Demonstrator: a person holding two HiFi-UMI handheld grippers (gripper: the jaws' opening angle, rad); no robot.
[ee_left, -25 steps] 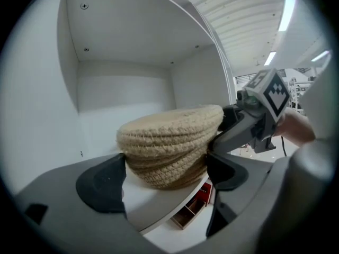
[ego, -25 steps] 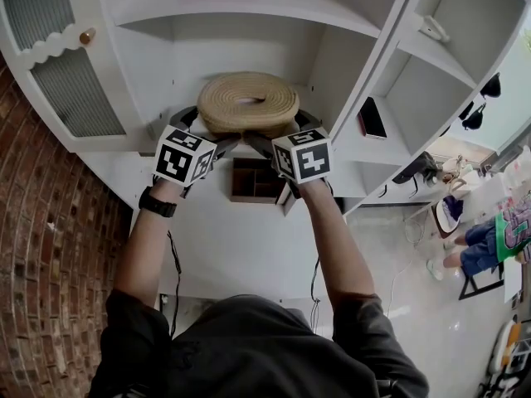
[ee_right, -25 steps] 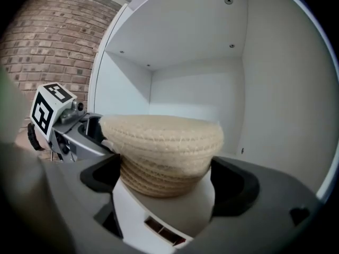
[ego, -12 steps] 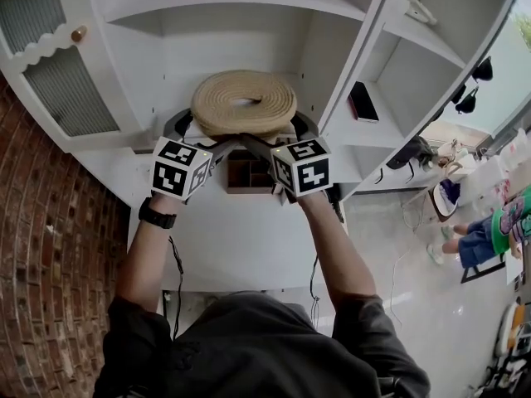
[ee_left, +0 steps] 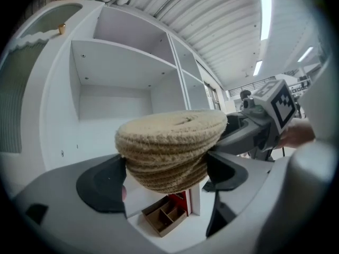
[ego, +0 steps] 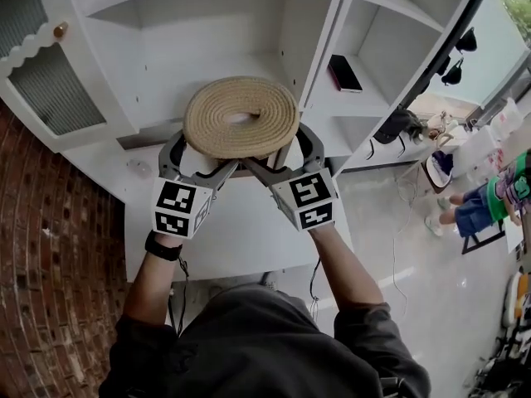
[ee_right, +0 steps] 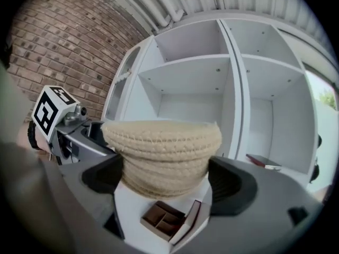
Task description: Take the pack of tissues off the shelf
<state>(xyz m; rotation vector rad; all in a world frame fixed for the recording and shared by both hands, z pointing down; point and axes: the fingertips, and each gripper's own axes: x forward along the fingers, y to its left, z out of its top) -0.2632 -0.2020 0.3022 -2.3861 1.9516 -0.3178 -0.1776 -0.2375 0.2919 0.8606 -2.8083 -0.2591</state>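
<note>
The round woven tissue pack [ego: 241, 118], a coil of tan rope with a dip in its top, hangs in front of the white shelf unit [ego: 158, 56], outside its bay. My left gripper [ego: 199, 160] is shut on its left side and my right gripper [ego: 286, 157] on its right side. In the left gripper view the pack [ee_left: 169, 142] sits between the dark pads, with the left gripper [ee_left: 164, 176] closed against it. The right gripper view shows the same pack [ee_right: 164, 147] squeezed by the right gripper [ee_right: 167, 176]. Something white shows under the coil.
A brown compartment box [ee_left: 164, 216] lies on the white counter [ego: 232, 239] below the pack. A dark red book [ego: 343, 71] rests on the right-hand shelf. A brick wall [ego: 50, 247] runs along the left. A cabinet door with a knob [ego: 60, 30] is at upper left.
Both grippers have drawn the woven pack out of the shelf bay and toward me. It now hangs over the counter and hides the brown box in the head view.
</note>
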